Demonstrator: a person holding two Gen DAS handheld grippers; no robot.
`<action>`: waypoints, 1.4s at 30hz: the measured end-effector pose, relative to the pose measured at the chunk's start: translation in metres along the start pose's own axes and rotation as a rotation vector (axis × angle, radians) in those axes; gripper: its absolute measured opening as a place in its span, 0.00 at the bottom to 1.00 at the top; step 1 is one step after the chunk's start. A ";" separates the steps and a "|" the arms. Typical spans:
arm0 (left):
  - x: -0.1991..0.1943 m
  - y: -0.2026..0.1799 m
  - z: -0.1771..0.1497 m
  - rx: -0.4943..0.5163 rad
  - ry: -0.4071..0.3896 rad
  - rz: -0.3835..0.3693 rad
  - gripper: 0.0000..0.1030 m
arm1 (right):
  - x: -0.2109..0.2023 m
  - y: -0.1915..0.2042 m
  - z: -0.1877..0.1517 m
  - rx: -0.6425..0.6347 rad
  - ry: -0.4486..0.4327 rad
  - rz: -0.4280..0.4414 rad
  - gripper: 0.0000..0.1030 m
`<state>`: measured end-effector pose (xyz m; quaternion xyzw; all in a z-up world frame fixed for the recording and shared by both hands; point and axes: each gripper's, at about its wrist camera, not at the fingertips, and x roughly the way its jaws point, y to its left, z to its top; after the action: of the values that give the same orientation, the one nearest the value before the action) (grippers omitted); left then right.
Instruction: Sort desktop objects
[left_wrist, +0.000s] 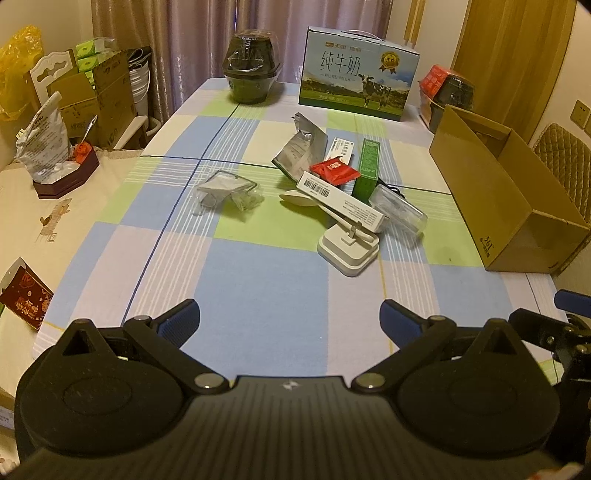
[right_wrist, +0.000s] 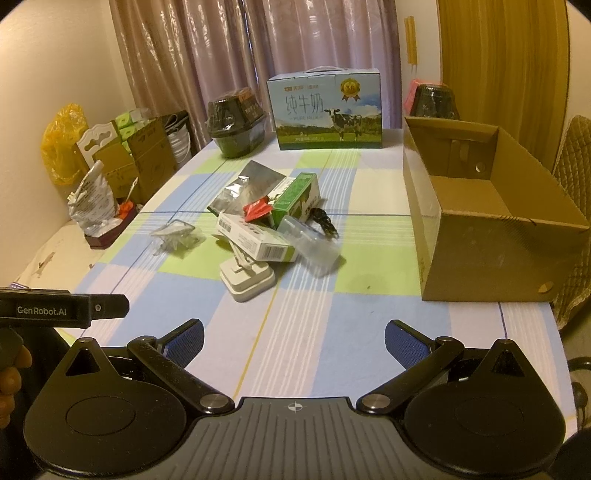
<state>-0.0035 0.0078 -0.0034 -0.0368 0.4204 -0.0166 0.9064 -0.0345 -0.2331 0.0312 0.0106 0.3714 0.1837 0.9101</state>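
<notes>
Clutter pile (right_wrist: 273, 229) sits ahead, nearer my right tool (right_wrist: 294, 343); cardboard box (right_wrist: 491, 221) to its right. Both tools wide open, empty.

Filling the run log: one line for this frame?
phase: start | left gripper: open, empty | right gripper: open, empty | clutter pile: untouched | cardboard box: empty

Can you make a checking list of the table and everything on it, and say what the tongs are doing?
Surface: checked tablecloth, mostly bare near the tongs.
Job's things: a pile in the middle, with a white box, red packet, green carton, silver pouch, clear case, white stand; open cardboard box stands empty at the right.
Clutter: milk box, dark bowl at the far edge.
Grippers: left tongs open, empty; right tongs open, empty.
Cables: nothing seen.
Surroundings: curtains, stacked boxes at left.
</notes>
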 end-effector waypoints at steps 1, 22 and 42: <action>0.000 0.000 0.000 -0.001 0.000 -0.001 0.99 | 0.001 0.000 0.000 -0.001 0.001 0.001 0.98; -0.002 0.003 0.002 0.005 0.001 -0.003 0.99 | 0.000 0.000 0.006 -0.014 -0.007 0.026 0.98; 0.000 0.021 0.012 0.076 -0.072 -0.034 0.99 | 0.009 0.005 0.013 -0.034 -0.022 0.072 0.98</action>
<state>0.0054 0.0296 0.0025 -0.0103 0.3860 -0.0466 0.9212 -0.0210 -0.2242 0.0354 0.0105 0.3577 0.2225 0.9069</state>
